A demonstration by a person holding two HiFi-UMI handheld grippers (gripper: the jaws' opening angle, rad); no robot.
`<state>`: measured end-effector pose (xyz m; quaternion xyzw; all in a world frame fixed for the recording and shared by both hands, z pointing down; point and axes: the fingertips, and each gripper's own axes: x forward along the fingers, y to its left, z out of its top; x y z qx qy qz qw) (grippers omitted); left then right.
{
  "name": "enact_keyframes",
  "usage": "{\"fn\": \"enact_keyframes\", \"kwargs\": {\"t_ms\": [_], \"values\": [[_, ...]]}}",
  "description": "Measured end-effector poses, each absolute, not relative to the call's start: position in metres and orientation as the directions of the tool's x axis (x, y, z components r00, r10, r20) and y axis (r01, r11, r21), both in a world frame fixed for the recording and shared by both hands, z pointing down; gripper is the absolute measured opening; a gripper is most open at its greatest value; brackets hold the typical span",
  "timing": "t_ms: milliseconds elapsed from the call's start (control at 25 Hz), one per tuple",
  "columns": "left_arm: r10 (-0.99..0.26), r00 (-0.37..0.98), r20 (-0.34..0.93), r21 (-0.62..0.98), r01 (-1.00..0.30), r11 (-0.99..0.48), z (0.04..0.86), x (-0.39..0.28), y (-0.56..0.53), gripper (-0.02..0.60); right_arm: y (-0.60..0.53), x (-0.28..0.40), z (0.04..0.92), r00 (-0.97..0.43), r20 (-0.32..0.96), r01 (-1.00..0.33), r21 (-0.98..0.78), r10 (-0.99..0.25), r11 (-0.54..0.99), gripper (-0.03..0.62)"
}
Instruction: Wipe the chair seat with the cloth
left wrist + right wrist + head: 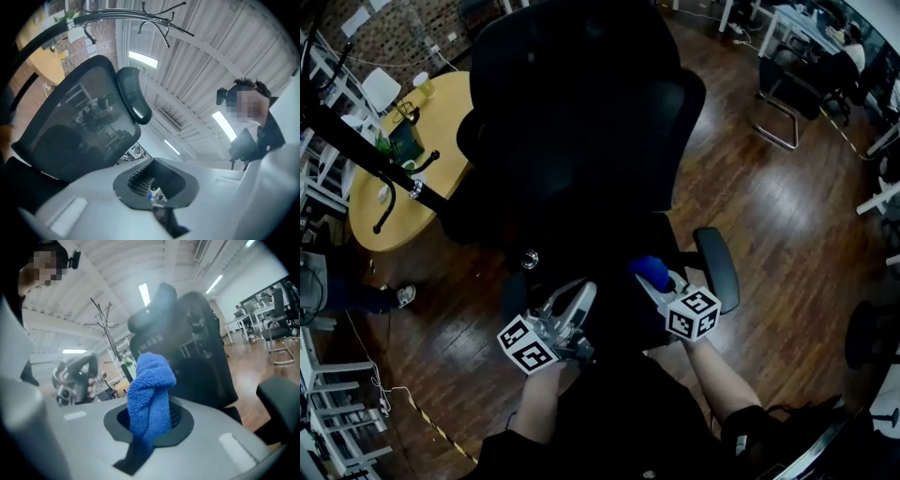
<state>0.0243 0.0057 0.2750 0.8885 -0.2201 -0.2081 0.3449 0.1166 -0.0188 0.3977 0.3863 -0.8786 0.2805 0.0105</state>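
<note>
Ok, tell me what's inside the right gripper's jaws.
A bunched blue cloth, clamped in the right gripper and sticking out past the jaws. It fills the gap between them, so how deep it reaches can't be seen.

head view: steeply down over chair (581, 122) | gripper views: upward, close | shared: chair

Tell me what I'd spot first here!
The bright blue cloth, pinched in the jaws of the right gripper, pops out against everything dark. A big black chair fills the middle of the head view, with a round yellow table at the upper left.
</note>
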Motion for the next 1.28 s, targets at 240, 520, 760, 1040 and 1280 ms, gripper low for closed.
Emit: {"fn": "enact_keyframes", "kwargs": {"t_ms": [240, 520, 760, 1040, 1280], "values": [[-0.472, 0.837, -0.276, 0.596, -0.236, -0.767, 0.188, 0.032, 0.027, -0.008, 0.013, 0.115, 0.246, -0.764, -0.01, -0.589, -0.396, -0.645, 0.704, 0.037], [-0.475, 0.822, -0.314, 0.566, -0.239, -0.789, 0.171, 0.024, 0.042, -0.008, 0.038, 0.107, 0.219, -0.793, -0.081, -0.547, -0.344, -0.604, 0.764, 0.037], [-0.492, 0.822, -0.287, 0.563, -0.271, -0.781, 0.171, 0.018, 0.053, -0.008, 0.05, 0.106, 0.215, -0.79, -0.095, -0.54, -0.358, -0.605, 0.761, 0.037], [-0.551, 0.801, -0.234, 0.564, -0.35, -0.748, 0.183, 0.018, 0.065, -0.008, 0.055, 0.109, 0.222, -0.805, -0.094, -0.505, -0.411, -0.586, 0.759, 0.035], [-0.529, 0.808, -0.258, 0.571, -0.314, -0.758, 0.187, 0.003, 0.094, -0.008, 0.094, 0.094, 0.213, -0.799, -0.098, -0.528, -0.36, -0.594, 0.769, 0.037]]}}
